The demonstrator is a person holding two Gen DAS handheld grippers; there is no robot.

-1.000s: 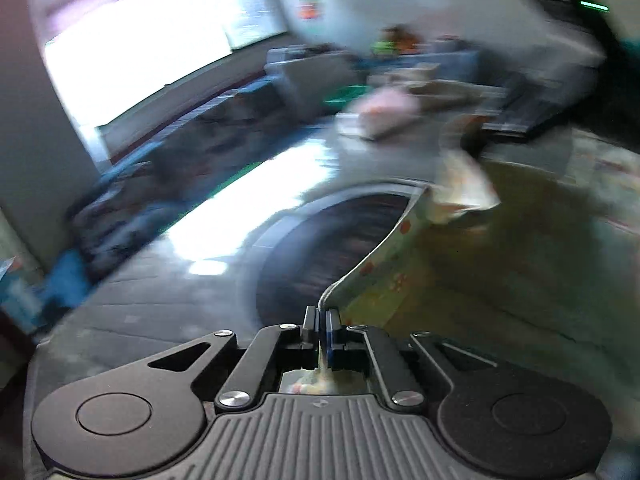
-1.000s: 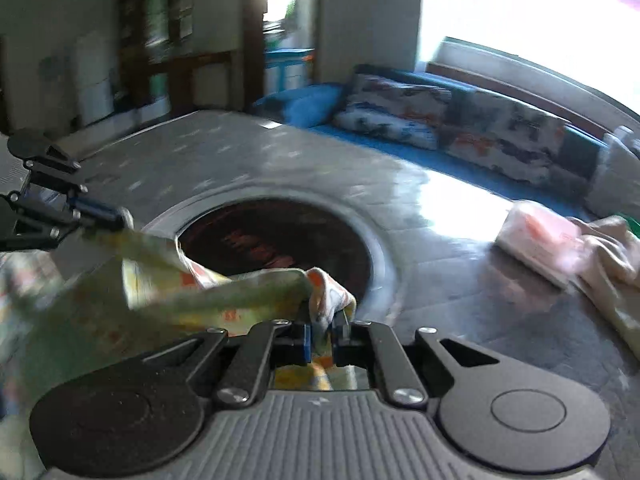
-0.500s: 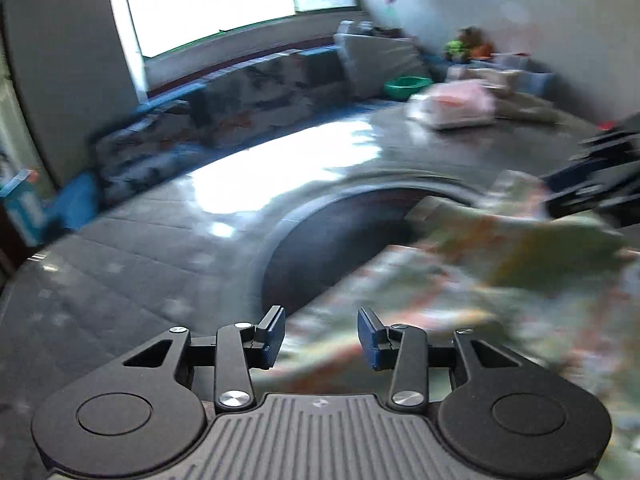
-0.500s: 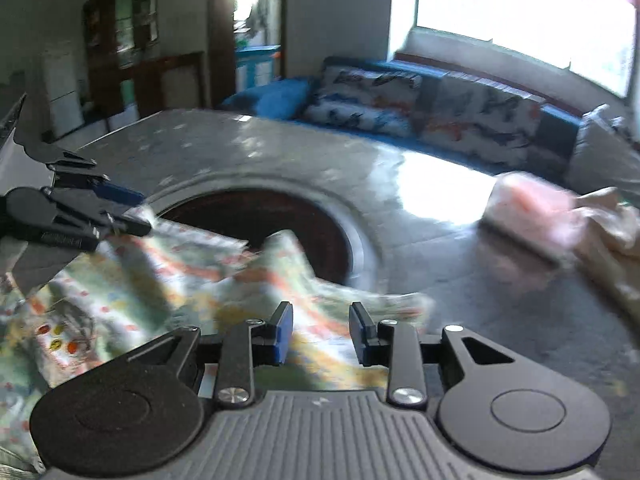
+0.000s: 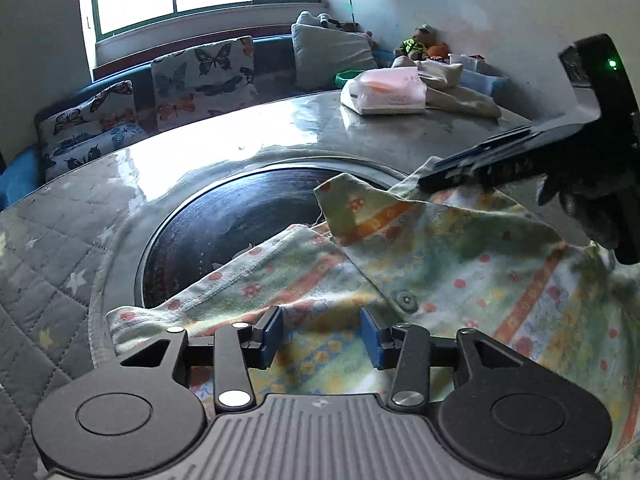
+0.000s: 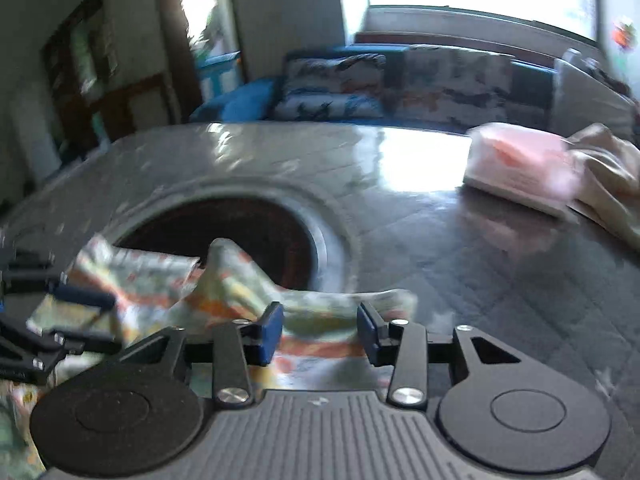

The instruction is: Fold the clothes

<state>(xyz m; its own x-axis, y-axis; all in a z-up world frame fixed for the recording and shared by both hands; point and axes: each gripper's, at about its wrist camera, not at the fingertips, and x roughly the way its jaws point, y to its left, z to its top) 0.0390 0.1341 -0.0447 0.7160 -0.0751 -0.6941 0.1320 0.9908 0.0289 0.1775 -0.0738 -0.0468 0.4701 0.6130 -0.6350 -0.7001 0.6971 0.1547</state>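
A small patterned garment (image 5: 440, 268) in yellow, green and orange with a button lies loosely on the table, partly over a dark round inset (image 5: 240, 216). It also shows in the right wrist view (image 6: 224, 288). My left gripper (image 5: 322, 334) is open just above the garment's near edge. My right gripper (image 6: 320, 332) is open and empty over the garment's right end; it also shows in the left wrist view (image 5: 520, 156) at the right, above the cloth. The left gripper shows in the right wrist view (image 6: 60, 312) at the far left.
The grey quilted table cover (image 5: 48, 240) has a shiny middle. A pink-and-white package (image 5: 384, 94) and a beige cloth (image 5: 456, 92) lie at the far side. A blue sofa with butterfly cushions (image 5: 200, 76) stands behind the table under the window.
Both grippers held the garment lifted a second ago. They have opened and let it drop onto the table, where it now lies.
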